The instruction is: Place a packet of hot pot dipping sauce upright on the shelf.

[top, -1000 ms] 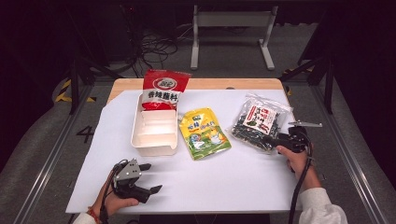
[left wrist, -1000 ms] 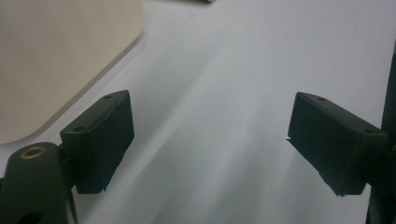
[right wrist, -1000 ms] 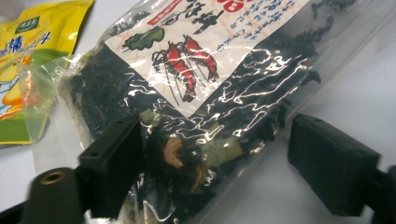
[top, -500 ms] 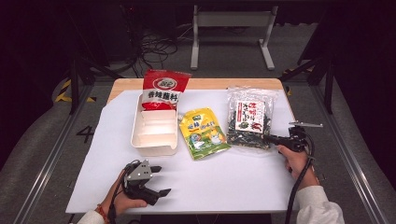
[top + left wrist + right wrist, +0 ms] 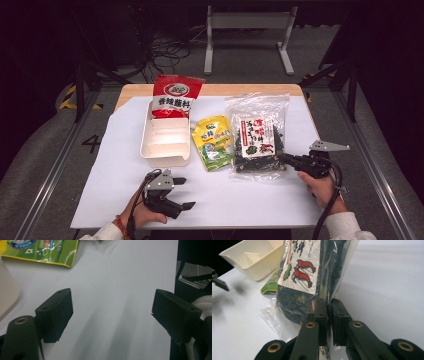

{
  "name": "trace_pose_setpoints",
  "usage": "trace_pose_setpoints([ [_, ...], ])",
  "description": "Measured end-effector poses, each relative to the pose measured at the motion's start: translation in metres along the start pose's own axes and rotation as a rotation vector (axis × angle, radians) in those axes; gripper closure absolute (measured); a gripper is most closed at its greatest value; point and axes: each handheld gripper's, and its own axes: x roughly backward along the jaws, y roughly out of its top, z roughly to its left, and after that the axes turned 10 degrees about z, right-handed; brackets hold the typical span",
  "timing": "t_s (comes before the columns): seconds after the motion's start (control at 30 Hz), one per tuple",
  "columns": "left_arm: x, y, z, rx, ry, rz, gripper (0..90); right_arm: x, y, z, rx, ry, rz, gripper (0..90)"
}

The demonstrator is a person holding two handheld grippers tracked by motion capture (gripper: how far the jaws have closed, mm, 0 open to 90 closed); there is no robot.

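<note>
High view: a tabletop (image 5: 240,200) covered with a white sheet, seen from above. The right gripper (image 5: 286,159) lies low at the right edge of the sheet, held by a hand, and its fingers are pinched on the near right corner of a clear bag of dark seaweed (image 5: 257,135). The bag has a white label with red writing and rests right of centre on the sheet. Its fingers have just been closing, with the bag's edge between them. Just left of the bag lies a yellow and green pouch (image 5: 214,142), and left of that a white divided tray (image 5: 166,140). A red and white packet (image 5: 174,95) leans over the tray's far end. The left gripper (image 5: 184,192) sits near the front left of the sheet, held by a hand, its fingers spread wide apart with nothing between them.

Left gripper view: two black fingers (image 5: 56,312) stand far apart over bare white sheet. A corner of the yellow and green pouch (image 5: 45,251) shows at top left.

Right gripper view: the two black fingers (image 5: 322,315) are pressed together on the lower edge of the seaweed bag (image 5: 304,277), which rises ahead of them. The white tray (image 5: 254,257) lies behind at left.
</note>
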Motion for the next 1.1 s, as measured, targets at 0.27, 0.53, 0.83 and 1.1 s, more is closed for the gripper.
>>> trace_pose_setpoints([
  [0.27,-0.012,0.016,-0.002,0.019,-0.024,-0.036,17.7,0.000,-0.009,0.019,0.084,0.058,-0.049,83.6],
  [0.53,-0.021,0.037,-0.006,0.032,-0.032,-0.089,15.9,-0.013,-0.009,0.038,0.163,0.168,-0.039,83.3],
  [0.83,-0.021,0.044,0.000,0.069,-0.018,-0.113,15.0,-0.020,-0.009,0.057,0.250,0.227,-0.040,83.1],
  [1.1,-0.014,0.044,0.003,0.079,0.003,-0.146,14.7,-0.022,-0.008,0.068,0.308,0.270,-0.041,83.0],
])
